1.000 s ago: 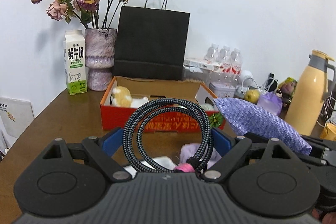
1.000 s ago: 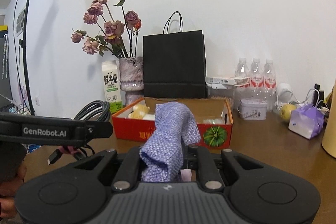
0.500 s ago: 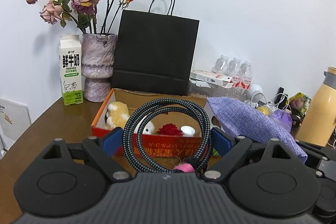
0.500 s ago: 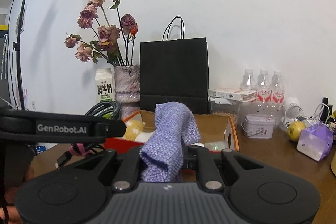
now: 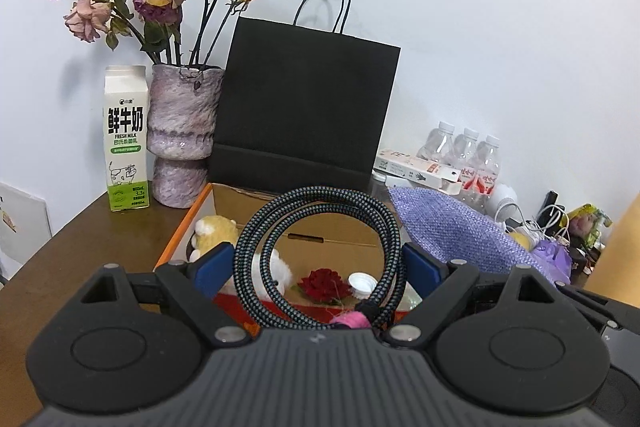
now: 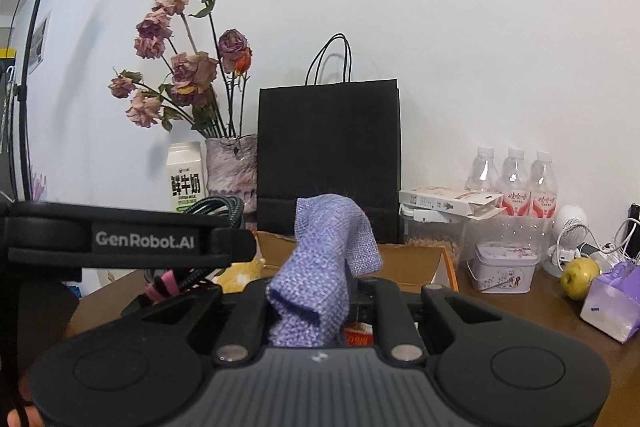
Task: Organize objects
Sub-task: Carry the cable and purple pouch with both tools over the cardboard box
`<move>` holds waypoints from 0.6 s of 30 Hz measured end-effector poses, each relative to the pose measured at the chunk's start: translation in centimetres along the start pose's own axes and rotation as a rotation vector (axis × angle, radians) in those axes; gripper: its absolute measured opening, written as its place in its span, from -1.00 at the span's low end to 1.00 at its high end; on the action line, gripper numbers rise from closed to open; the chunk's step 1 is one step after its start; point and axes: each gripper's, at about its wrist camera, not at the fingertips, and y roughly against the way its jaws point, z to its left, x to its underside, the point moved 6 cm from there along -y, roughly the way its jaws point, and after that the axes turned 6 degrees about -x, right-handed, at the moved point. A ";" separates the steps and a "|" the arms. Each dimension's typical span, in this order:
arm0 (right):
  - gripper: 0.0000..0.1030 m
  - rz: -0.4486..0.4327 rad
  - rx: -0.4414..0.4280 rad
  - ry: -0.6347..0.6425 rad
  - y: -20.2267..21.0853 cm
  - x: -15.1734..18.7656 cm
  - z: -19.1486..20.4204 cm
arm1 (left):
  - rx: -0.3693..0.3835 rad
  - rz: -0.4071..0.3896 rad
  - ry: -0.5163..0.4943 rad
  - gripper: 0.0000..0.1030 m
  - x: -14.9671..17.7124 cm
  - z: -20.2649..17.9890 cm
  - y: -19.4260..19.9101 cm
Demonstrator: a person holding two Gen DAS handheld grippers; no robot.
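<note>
Left gripper (image 5: 318, 263): jaws wide, blue pads pressing the outer sides of a coiled braided cable (image 5: 316, 259), so it's clamped on the coil. Coil stands upright between the pads, pink tie at the bottom, in front of the open cardboard box (image 5: 180, 239).

Right gripper (image 6: 320, 301): jaws closed tight on a purple woven cloth (image 6: 328, 259). Cloth bunches up between the fingers and flops over to the right above them.

Box holds a plush toy (image 5: 216, 231), a red flower (image 5: 324, 281) and a white cap (image 5: 362, 283). Black paper bag (image 5: 304, 107) stands behind it.
</note>
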 end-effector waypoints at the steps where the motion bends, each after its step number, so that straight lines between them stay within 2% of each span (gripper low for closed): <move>1: -0.75 -0.001 0.001 -0.002 -0.3 -0.1 -0.2 | -0.003 0.000 0.005 0.75 -0.2 -0.1 -0.4; 18: -0.75 -0.004 0.024 -0.018 -6.3 -1.6 -3.3 | -0.075 0.020 0.078 0.75 -2.4 0.1 -6.8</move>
